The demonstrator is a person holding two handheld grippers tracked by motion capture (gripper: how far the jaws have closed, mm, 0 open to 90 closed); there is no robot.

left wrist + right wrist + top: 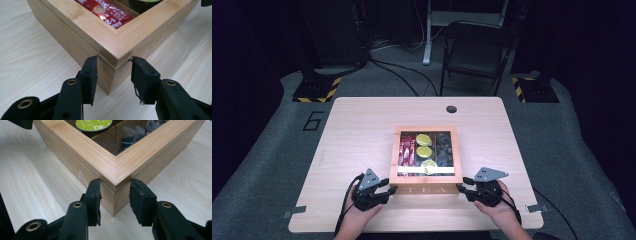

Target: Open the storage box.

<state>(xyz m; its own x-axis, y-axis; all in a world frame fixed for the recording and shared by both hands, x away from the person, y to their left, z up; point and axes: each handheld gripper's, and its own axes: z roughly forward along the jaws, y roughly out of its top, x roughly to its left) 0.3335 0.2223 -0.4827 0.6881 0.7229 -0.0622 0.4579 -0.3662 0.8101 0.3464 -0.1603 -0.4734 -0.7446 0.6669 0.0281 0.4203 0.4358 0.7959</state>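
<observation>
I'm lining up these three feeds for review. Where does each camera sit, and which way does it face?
High view: above the person's side, looking forward and down at the table and tea box; both hands and forearms show.
Left gripper view: on the left gripper, facing the box's near corner; its black fingers straddle it.
Right gripper view: on the right gripper, facing the other front corner.
Both gripper views share the green-topped capsules.

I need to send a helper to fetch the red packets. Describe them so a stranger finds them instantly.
Start at the light wooden table, then go to the tea box lettered TEA at its middle. Behind its window, the red packets fill the left compartment; green-topped capsules sit in the middle, dark sachets on the right.
</observation>
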